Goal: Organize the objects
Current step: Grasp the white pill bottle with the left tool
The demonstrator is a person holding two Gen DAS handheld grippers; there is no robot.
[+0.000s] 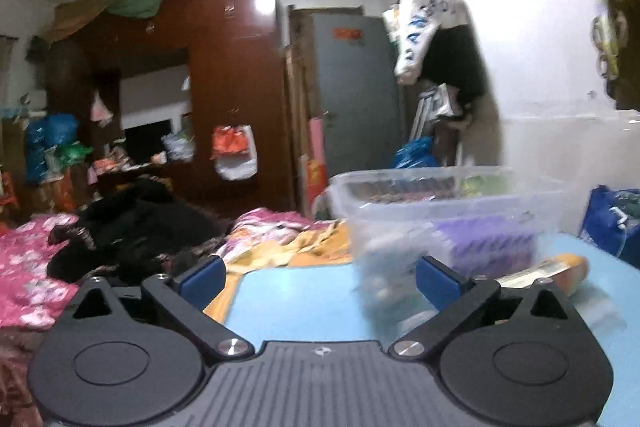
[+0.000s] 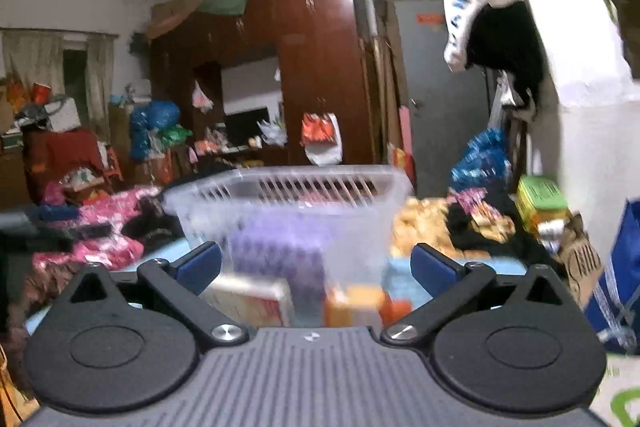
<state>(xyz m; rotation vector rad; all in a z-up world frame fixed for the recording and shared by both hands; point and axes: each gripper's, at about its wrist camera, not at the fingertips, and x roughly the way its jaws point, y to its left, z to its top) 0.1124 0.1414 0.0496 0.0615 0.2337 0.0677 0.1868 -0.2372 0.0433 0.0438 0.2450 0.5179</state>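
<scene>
A clear plastic basket (image 1: 448, 203) stands on a light blue table (image 1: 304, 299), with a purple box (image 1: 484, 247) inside it. An orange tube (image 1: 560, 269) lies on the table to the basket's right. My left gripper (image 1: 320, 277) is open and empty, just left of the basket. In the right wrist view the same basket (image 2: 288, 203) stands straight ahead with the purple box (image 2: 276, 255) inside. A pale red-edged box (image 2: 252, 301) and an orange box (image 2: 360, 305) lie in front of it. My right gripper (image 2: 316, 267) is open and empty, just above these boxes.
A bed with pink bedding (image 1: 36, 259) and black clothes (image 1: 132, 227) lies left of the table. A blue bag (image 1: 616, 223) stands at the right. A brown wardrobe (image 1: 224, 87) and a grey door (image 1: 356, 95) are behind.
</scene>
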